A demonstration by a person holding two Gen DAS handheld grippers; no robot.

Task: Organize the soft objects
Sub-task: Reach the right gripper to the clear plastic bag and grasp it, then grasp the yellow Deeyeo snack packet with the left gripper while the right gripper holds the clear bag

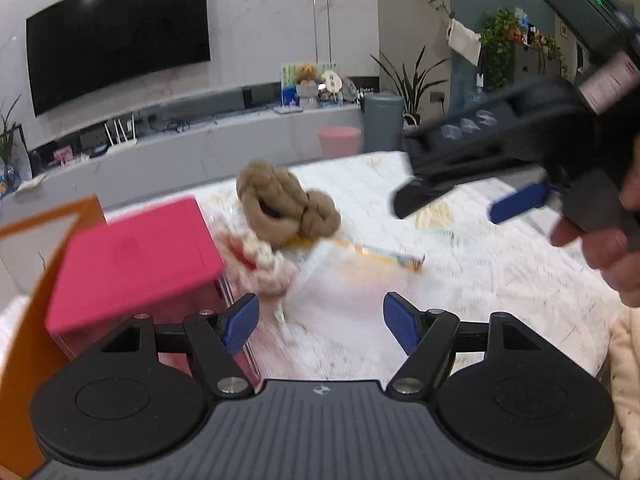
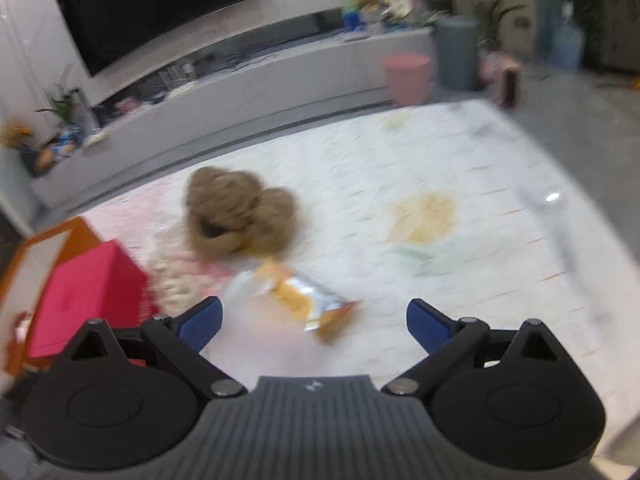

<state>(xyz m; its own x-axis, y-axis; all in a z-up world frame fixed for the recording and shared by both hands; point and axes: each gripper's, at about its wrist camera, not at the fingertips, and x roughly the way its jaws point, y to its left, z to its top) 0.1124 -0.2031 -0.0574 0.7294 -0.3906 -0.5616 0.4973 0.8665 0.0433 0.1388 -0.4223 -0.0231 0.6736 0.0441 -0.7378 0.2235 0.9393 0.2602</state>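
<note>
Both jaws gape empty, left gripper [image 1: 321,322] and right gripper [image 2: 314,322] angling down so the snack packet [image 2: 298,300] lies just ahead between them, brown plush [image 2: 236,214] beyond.

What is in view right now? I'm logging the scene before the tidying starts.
plush: one, brown, mid-table.
knit bundle: one, cream and red, between plush and box.
snack packet: one, orange and silver, front of plush.
box: one, pink, table's left.
orange board: one, left of box.
table: one, white patterned cloth.
TV: one, black, wall.
pink bin: one, floor behind table.
left tongs: open, empty.
right tongs: open, empty.
hand: one, holding right tongs.
</note>
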